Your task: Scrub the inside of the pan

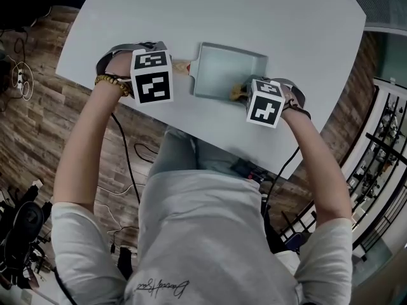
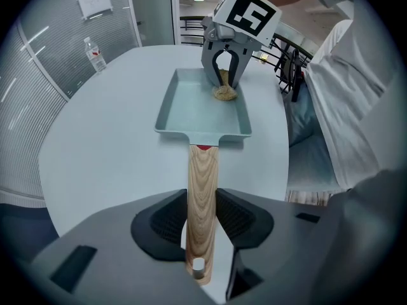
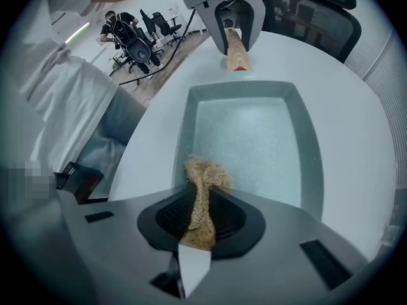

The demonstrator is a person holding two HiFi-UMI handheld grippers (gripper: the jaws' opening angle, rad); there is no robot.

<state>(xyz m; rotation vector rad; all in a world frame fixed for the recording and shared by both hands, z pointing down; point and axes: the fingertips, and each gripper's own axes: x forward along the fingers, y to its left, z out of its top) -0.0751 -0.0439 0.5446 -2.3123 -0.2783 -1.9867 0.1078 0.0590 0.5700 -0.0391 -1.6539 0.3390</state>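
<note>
In the head view, a pale blue rectangular pan [image 1: 222, 68] lies on the white table [image 1: 191, 18] in front of the person. The left gripper [image 1: 181, 67] is at the pan's wooden handle [image 1: 182, 66]. The right gripper [image 1: 241, 93] reaches into the corner of the pan nearest to it with a tan fibre scrubber [image 1: 238, 93].

In the left gripper view, the jaws of the left gripper [image 2: 202, 218] are clamped on the handle [image 2: 203, 170], one pad on each side, near the end with the hole. Farther away, the scrubber [image 2: 224, 93] rests on the pan [image 2: 197, 107] floor under the right gripper [image 2: 226, 75]. A water bottle [image 2: 96, 56] stands well apart.

In the right gripper view, the jaws of the right gripper [image 3: 200, 218] are closed on the scrubber [image 3: 206, 173]. Its bunched end sticks out and lies on the pan [image 3: 248, 138] floor, close to the wall.
</note>
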